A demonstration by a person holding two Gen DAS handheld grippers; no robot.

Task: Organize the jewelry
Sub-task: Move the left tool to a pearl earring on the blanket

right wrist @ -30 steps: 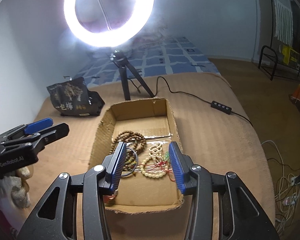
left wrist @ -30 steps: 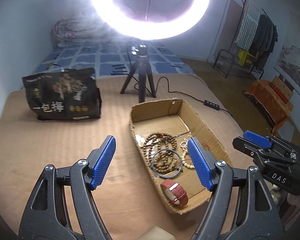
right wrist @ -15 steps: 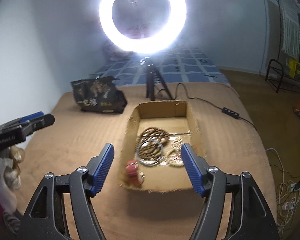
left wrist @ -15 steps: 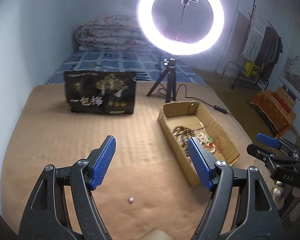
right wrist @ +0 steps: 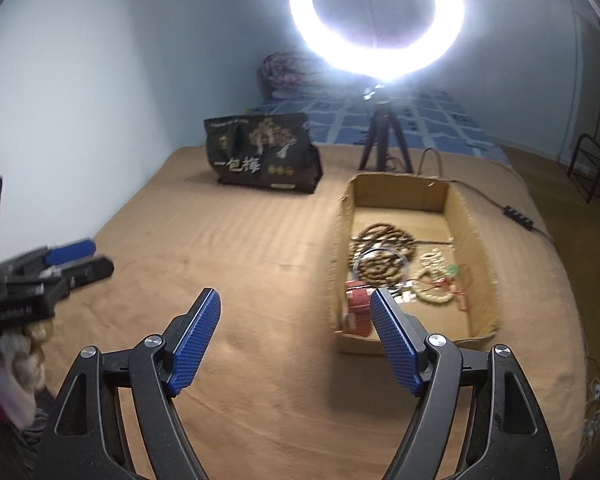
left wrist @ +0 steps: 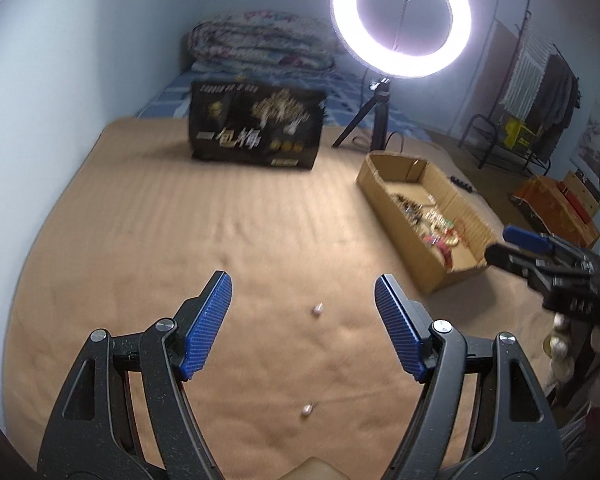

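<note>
Two small pale beads [left wrist: 317, 309] [left wrist: 307, 410] lie on the tan bed cover [left wrist: 180, 240], both between the left gripper [left wrist: 303, 320] jaws, which stand wide apart with nothing in them. Off to the right of those jaws sits the cardboard box [right wrist: 342, 240] of jewelry: brown bead strands [right wrist: 382, 246], a pale bead bracelet [right wrist: 432, 280], a red watch [right wrist: 358, 306]. The right gripper [right wrist: 295, 330] jaws are opening, nothing between them; the box lies just past their right pad. A black bag [left wrist: 256, 126] stands far ahead, beside the ring light [left wrist: 400, 20].
</note>
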